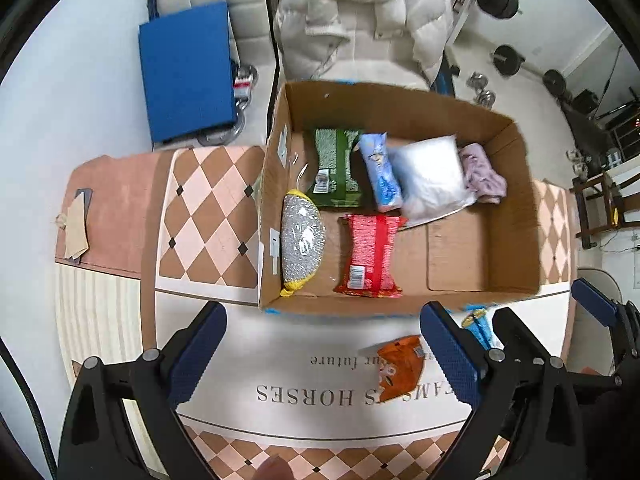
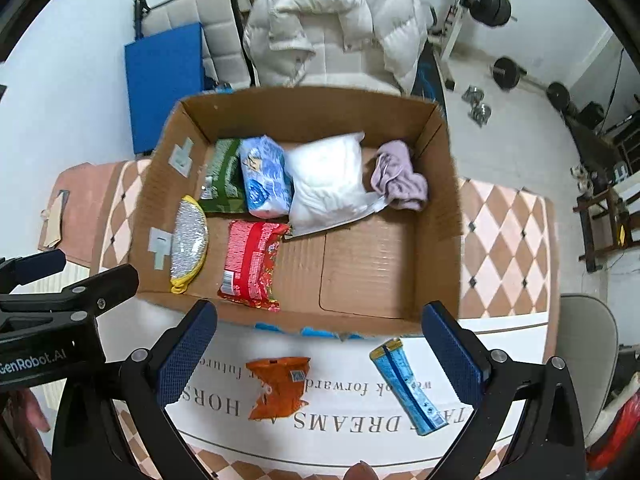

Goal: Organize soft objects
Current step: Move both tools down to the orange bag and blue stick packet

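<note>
Checkered cloth covers the table. Both the left gripper and right gripper are wide open, holding nothing. Below them lie an orange packet and a blue packet. Just beyond, the cardboard box holds six soft things.

Cardboard box open on top, walls upright all round. Right front of box floor bare; packets fill the back row and left side, red packet near the front. On the mat before the box, orange packet and blue packet well apart.
</note>
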Motion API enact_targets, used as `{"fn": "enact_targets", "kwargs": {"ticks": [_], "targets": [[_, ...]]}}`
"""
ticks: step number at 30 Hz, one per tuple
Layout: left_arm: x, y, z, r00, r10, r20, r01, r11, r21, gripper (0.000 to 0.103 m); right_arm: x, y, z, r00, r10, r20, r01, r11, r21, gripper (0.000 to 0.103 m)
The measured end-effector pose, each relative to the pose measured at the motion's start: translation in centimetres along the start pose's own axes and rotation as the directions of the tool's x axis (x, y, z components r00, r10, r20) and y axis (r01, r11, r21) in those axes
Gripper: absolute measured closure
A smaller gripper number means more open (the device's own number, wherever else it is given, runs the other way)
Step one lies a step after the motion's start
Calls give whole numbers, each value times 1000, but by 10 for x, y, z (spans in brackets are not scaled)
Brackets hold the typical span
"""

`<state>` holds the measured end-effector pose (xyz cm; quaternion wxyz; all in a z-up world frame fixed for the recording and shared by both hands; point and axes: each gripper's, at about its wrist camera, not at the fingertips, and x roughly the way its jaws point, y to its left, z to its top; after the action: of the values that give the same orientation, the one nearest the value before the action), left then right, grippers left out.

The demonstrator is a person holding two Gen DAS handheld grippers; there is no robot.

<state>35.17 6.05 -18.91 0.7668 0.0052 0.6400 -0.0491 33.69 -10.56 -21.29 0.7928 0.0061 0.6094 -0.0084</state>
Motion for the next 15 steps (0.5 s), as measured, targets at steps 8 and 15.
{"fn": "enact_targets", "kwargs": {"ticks": [8, 15], "targets": [[-42, -12, -33, 994, 2, 109, -4, 1000, 22, 4, -50, -6, -30, 997, -16, 70, 17, 1000, -16, 0], [-54, -14, -50, 986, 34, 165, -31, 999, -20, 4, -60, -19, -49, 998, 8, 68, -8, 1000, -8, 0]]}}
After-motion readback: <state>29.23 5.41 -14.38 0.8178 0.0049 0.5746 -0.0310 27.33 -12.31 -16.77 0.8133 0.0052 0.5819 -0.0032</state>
